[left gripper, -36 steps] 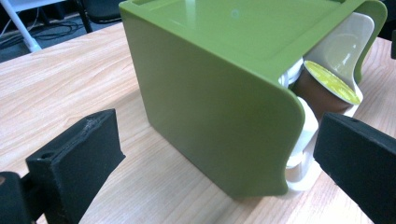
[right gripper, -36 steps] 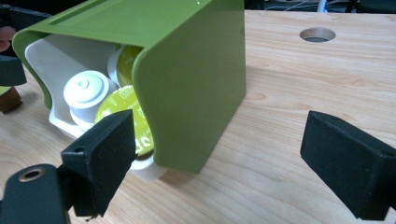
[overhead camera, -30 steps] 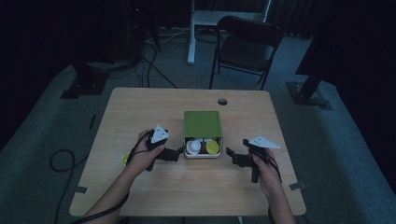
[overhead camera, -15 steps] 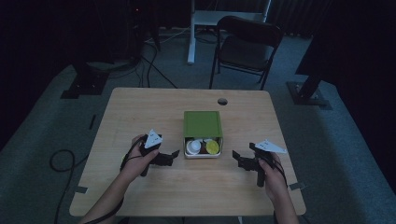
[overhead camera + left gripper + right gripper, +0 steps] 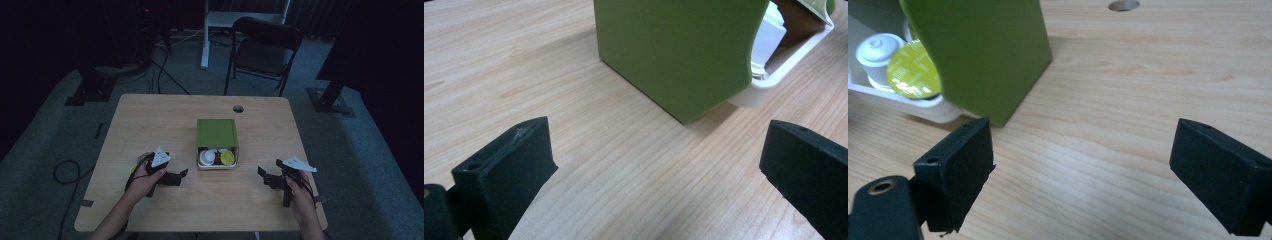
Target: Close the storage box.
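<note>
Now drawn back toward the table's (image 5: 150, 125) near edge: left gripper (image 5: 176, 178) and right gripper (image 5: 266, 176), both spread wide and holding nothing, flanking the green box (image 5: 216, 132) at mid-table but well apart from it. Sits half open, white tray (image 5: 218, 165) slid out with a white pod (image 5: 207, 156) and a yellow-green pod (image 5: 227, 157). Closer to the box a second ago; probably pausing before a fresh approach.

No readable text

The yellow-green capsule lid (image 5: 913, 71) in the green box (image 5: 983, 50) carries faint print, too small and blurred to make out; nothing else bears lettering.
</note>
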Demonstrator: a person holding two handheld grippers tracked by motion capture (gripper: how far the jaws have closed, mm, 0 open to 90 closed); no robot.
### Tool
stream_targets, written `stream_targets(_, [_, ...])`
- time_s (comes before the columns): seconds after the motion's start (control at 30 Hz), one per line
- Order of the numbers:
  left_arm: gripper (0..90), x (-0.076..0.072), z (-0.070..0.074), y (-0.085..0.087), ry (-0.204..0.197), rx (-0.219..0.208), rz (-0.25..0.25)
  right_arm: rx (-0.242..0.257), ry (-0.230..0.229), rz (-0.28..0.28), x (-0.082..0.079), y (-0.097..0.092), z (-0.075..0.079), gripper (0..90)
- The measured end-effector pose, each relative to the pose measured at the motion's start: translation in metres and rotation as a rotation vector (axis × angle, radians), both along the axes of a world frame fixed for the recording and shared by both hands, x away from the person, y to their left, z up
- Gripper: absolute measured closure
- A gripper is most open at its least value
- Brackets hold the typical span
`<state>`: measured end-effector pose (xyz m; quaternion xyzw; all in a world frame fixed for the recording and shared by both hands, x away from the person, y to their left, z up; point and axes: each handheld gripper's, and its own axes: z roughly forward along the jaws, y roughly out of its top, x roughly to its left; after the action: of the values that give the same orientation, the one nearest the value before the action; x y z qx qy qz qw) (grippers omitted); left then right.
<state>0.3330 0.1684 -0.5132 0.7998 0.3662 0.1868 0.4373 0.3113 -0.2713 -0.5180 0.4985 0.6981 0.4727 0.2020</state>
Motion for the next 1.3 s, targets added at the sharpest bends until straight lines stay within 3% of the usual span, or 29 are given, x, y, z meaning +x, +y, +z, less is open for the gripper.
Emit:
stream_targets(0.17, [1.0,-0.007,0.001,0.004,-0.006,-0.009,0.006,-0.010,0.011,-0.019,-0.007,-0.008,-0.006,10.1])
stream_targets(0.3, [1.0,-0.011,0.001,0.010,-0.004,0.010,0.010,-0.021,0.014,-0.027,-0.012,-0.015,-0.008,10.1])
stream_targets(0.63, [1.0,-0.024,0.010,0.029,-0.009,0.021,0.055,-0.048,0.019,-0.076,-0.024,-0.033,-0.011,10.1])
stream_targets(0.83, [1.0,-0.034,0.007,0.044,-0.002,0.029,0.078,-0.054,0.027,-0.104,-0.029,-0.041,-0.014,10.1])
stream_targets(1.3, [1.0,-0.058,0.006,0.076,0.001,0.018,0.189,-0.059,0.047,-0.170,-0.037,-0.056,-0.025,10.1])
